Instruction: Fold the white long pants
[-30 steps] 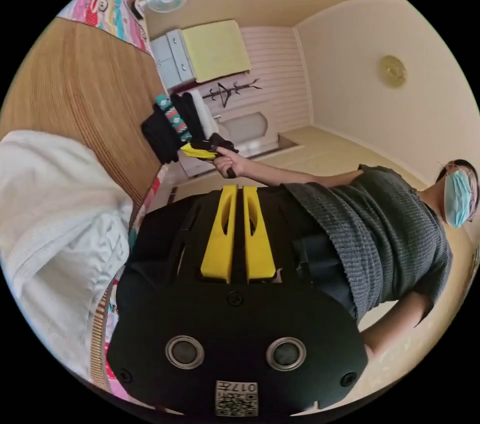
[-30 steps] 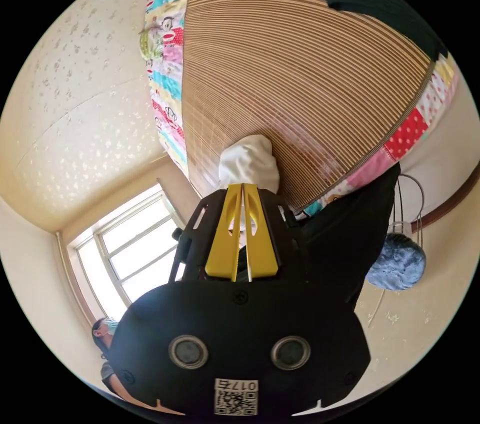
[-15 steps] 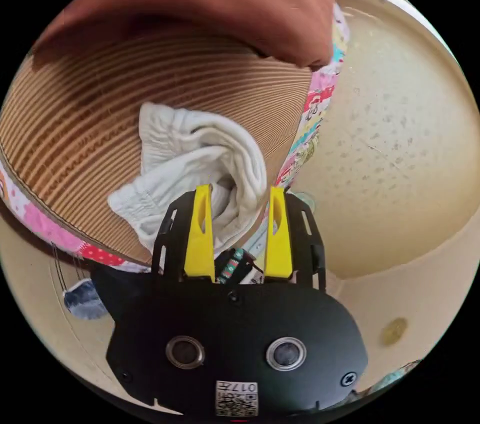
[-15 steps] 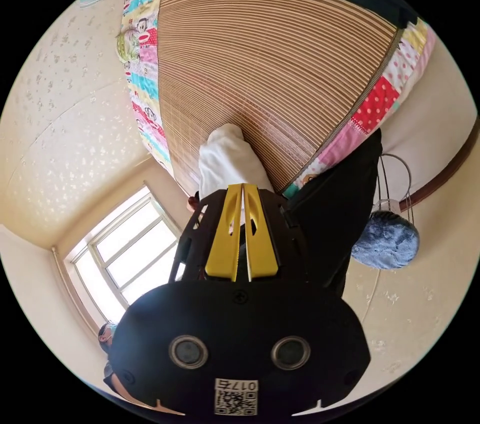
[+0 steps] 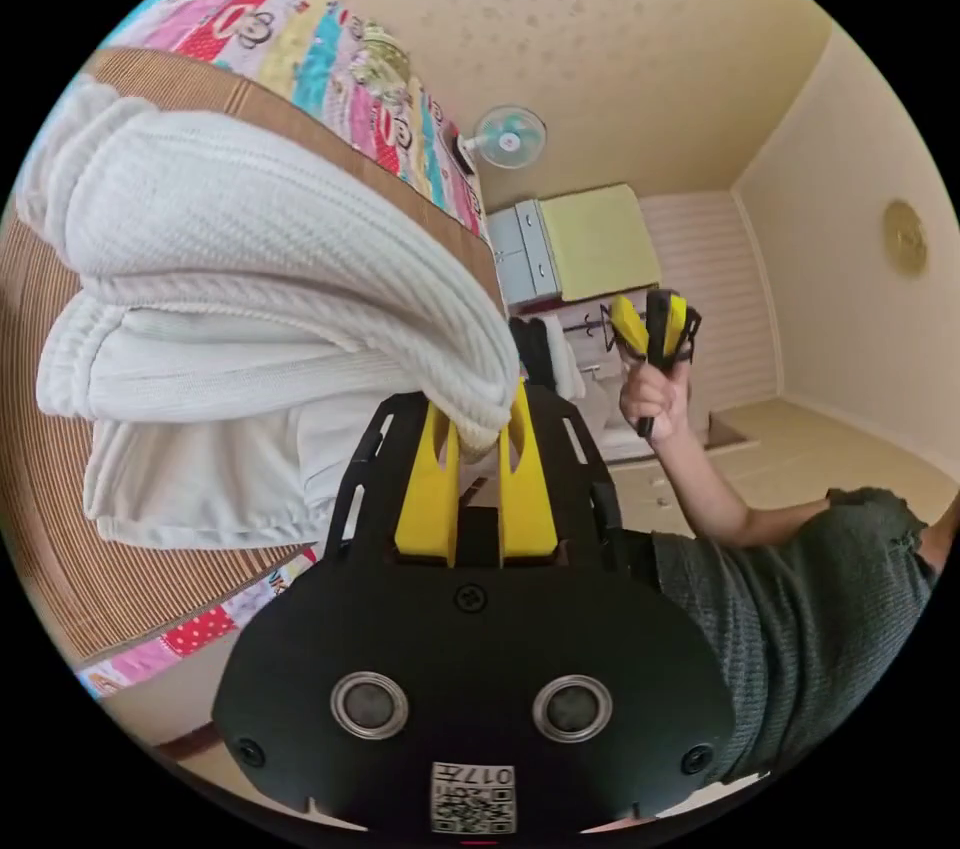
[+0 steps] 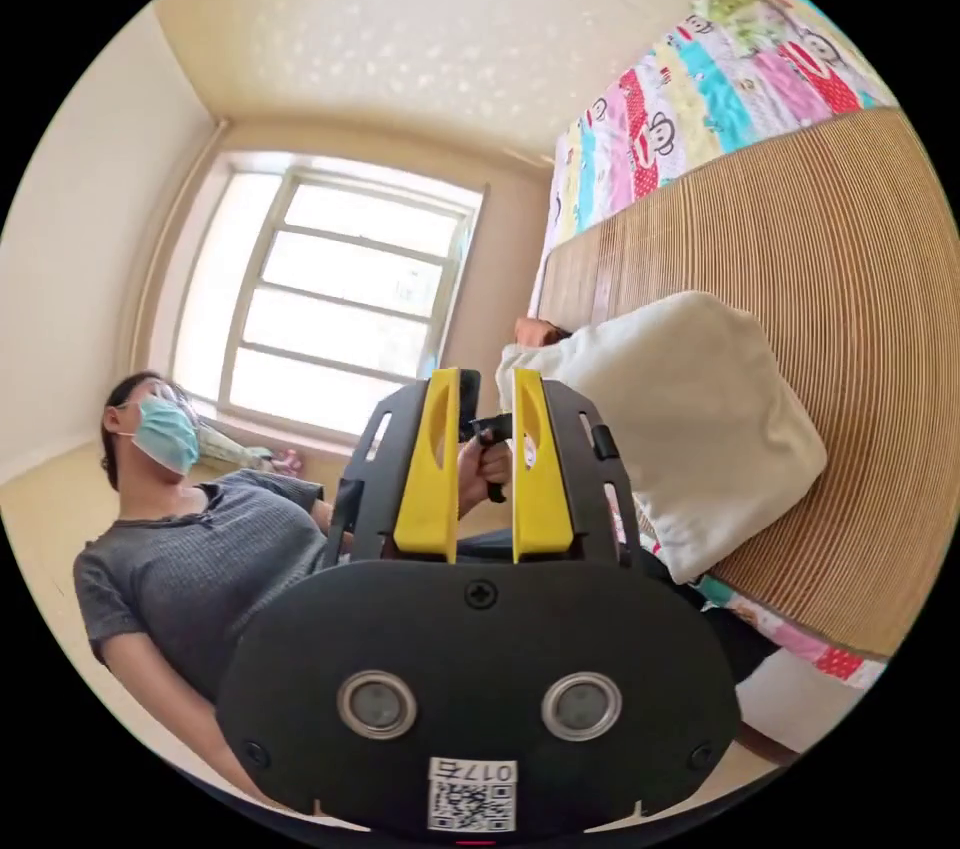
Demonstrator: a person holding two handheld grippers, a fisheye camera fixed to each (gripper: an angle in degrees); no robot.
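walls (image 5: pixel 850 329): cream | window (image 6: pixel 330 309): bright daylight | wall fan (image 5: pixel 508 137) | bed: woven mat (image 6: pixel 860 309), patchwork sheet (image 6: pixel 700 109)

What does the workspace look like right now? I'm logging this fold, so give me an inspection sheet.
Surface: woven mat over a patchwork quilt.
Job's things: white pants folded into a bundle on the mat, near its edge.
Clutter: brownish item beyond the pants, too hidden to identify.
Grippers: left gripper jaws at the pants' edge, grip unclear; right gripper jaws open, held clear of the pants.
Cables: nothing seen.
Surroundings: window, wall fan, cabinet, person.
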